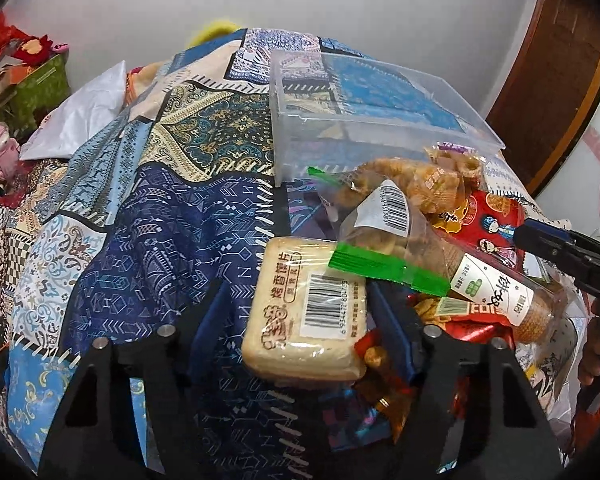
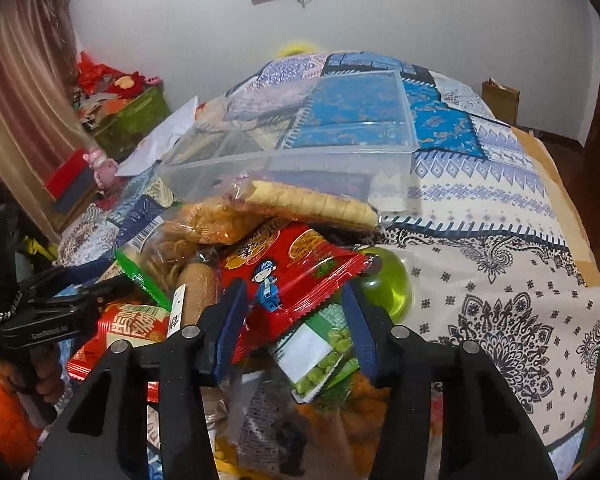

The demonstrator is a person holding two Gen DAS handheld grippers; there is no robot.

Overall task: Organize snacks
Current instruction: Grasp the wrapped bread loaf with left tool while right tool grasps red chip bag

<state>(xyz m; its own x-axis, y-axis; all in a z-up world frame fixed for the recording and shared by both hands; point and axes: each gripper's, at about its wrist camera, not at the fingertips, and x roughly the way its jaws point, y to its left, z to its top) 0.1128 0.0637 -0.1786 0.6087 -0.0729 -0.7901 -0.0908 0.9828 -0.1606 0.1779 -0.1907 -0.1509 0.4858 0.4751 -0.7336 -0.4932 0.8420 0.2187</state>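
A heap of snack packets lies on a patterned bedspread. In the left wrist view my left gripper (image 1: pixel 300 300) is open, its fingers either side of a beige biscuit pack (image 1: pixel 306 316) with a barcode. Right of it lie a clear bag (image 1: pixel 384 220) with a green strip, a tube of biscuits (image 1: pixel 496 296) and a red packet (image 1: pixel 488 220). In the right wrist view my right gripper (image 2: pixel 296 300) is open around the red packet (image 2: pixel 288 268), above a green pea packet (image 2: pixel 320 356). A clear plastic bin (image 1: pixel 364 120) stands empty beyond the heap; it also shows in the right wrist view (image 2: pixel 300 152).
A green jelly cup (image 2: pixel 388 284) lies right of the red packet. A white pillow (image 1: pixel 84 116) lies far left on the bedspread (image 1: pixel 140 220). A green box (image 2: pixel 136 120) of clutter stands by the wall. A wooden door (image 1: pixel 556 80) is at right. The left gripper's body (image 2: pixel 40 320) shows in the right wrist view.
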